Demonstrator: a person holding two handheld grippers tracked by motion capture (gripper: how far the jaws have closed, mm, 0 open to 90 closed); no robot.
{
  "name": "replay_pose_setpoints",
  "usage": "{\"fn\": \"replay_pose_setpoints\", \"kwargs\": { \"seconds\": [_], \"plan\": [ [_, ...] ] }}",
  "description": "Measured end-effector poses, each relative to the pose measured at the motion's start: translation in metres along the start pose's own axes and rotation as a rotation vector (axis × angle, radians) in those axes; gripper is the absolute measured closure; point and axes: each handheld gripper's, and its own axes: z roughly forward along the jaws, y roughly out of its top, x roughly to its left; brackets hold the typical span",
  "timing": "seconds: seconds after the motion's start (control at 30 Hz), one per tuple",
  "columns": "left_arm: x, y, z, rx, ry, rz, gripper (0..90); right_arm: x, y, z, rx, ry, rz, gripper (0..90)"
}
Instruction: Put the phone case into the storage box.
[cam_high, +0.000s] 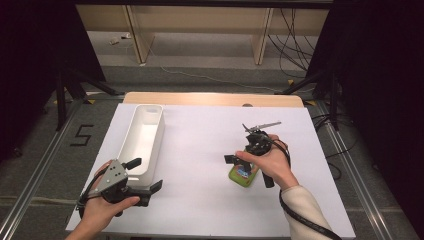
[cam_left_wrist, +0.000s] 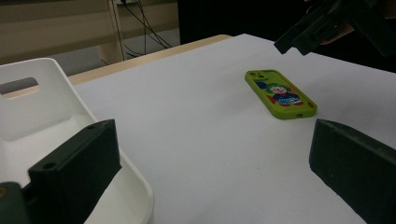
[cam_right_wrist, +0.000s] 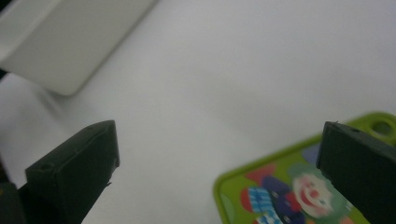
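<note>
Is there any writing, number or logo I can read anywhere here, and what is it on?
"5": black tape figure on the grey floor, left of the table.
Green phone case: a clown cartoon; the blue patch beneath it may hold letters, too blurred to read.
White tray: no marking.
</note>
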Motion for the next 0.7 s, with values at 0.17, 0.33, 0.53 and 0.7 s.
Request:
{"fn": "replay_pose_setpoints", "kwargs": {
  "seconds": [0.17, 0.33, 0.53, 0.7],
  "plan": [
    [-0.001, 0.0, 0.001, 0.002, -0.005, 0.001, 1.4, -0.002, -0.003, 0.002, 0.085, -0.211, 0.057, 0.4],
    [-0.003, 0.001, 0.001, 0.0, -0.017, -0.001, 1.4, -0.015, -0.001, 0.01, 0.141, -0.393, 0.239, 0.4],
    [-0.009, 0.001, 0.001, -0.002, -0.055, 0.01, 1.4, -0.027, 0.002, 0.026, 0.213, -0.5, 0.387, 0.4],
    [-0.014, 0.001, 0.001, 0.002, -0.083, 0.019, 1.4, -0.03, 0.014, 0.029, 0.246, -0.514, 0.482, 0.5]
  ]
}}
